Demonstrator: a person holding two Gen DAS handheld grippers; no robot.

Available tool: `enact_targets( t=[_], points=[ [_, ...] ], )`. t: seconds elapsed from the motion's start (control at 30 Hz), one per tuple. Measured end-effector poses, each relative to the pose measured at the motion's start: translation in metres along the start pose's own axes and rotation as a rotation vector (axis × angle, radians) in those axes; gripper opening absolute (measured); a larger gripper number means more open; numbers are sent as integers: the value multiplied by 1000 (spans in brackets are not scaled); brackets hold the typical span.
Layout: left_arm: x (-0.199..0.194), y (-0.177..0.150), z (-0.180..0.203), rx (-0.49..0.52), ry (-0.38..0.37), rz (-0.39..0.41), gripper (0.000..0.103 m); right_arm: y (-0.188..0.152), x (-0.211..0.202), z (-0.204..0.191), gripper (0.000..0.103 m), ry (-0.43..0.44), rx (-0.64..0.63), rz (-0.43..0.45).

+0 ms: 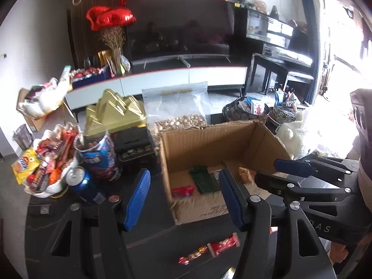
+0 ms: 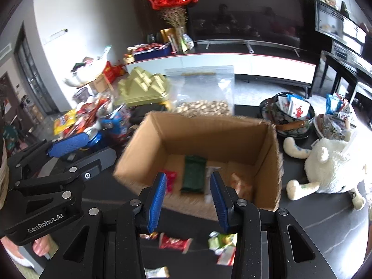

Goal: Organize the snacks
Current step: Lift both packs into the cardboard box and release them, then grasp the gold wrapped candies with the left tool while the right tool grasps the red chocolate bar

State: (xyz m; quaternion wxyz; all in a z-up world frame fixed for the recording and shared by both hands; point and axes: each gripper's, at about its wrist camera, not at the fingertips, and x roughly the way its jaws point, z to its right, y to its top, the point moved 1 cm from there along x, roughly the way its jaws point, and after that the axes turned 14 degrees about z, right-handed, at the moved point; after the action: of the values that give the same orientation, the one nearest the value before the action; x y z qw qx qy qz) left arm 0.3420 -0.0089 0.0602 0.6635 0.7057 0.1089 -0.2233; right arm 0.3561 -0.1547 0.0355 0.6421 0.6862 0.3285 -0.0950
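Your right hand-held gripper (image 2: 188,200) is spread and carries nothing, poised over the near edge of the cardboard box (image 2: 267,162). Your left hand-held gripper (image 1: 183,200) is spread wider, also bare, with the same box just ahead and to its right.

The loose snacks still to sort lie on the dark bench (image 2: 325,232) beneath and just behind your right fingertips: a red wrapper (image 2: 174,243), a green-and-white packet (image 2: 220,241), a small gold-wrapped sweet (image 2: 150,235) and a pale packet (image 2: 158,272) lower down. Expect these to be light, crinkly and slippery, probably with soft or brittle filling. Pinch each across its middle, where the filling gives some body, not by the flat sealed ends, and close gently so nothing crushes.

Inside the box, ahead of your fingers, lie a dark green packet (image 2: 194,174), a red packet (image 2: 169,179) and an orange packet (image 2: 241,183).

Much is hard to read. The right view is smeared, so box edges and wrapper print blur. Your own fingers cover parts of the nearest packets and of the box's front wall. In the left view the far right is washed out by window glare, and the bench's near edge is cut off.
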Motion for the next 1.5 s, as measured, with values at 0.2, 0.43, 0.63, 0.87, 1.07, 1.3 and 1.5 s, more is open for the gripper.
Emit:
enact_targets(
  t=[0.2, 0.43, 0.63, 0.87, 1.07, 1.3, 1.5],
  points=[
    [-25, -24, -4, 39, 1, 28, 62, -24, -12, -18, 46, 5, -2, 23],
    [-36, -60, -13, 36, -14, 39, 62, -59, -17, -34, 54, -11, -20, 53],
    [-33, -96, -14, 58, -15, 28, 62, -88, -14, -36, 61, -32, -27, 69],
    [-21, -128, -8, 85, -67, 8, 62, -117, -3, -30, 62, -42, 0, 71],
    [1, -149, -7, 78, -129, -39, 62, -140, 15, -27, 67, -40, -3, 35],
    [19, -168, 0, 97, -183, -73, 60, -160, 32, -15, 67, -43, 37, -23],
    [34, -184, 1, 88, -210, -119, 54, -167, 39, -10, 67, -59, 30, -37]
  ],
)
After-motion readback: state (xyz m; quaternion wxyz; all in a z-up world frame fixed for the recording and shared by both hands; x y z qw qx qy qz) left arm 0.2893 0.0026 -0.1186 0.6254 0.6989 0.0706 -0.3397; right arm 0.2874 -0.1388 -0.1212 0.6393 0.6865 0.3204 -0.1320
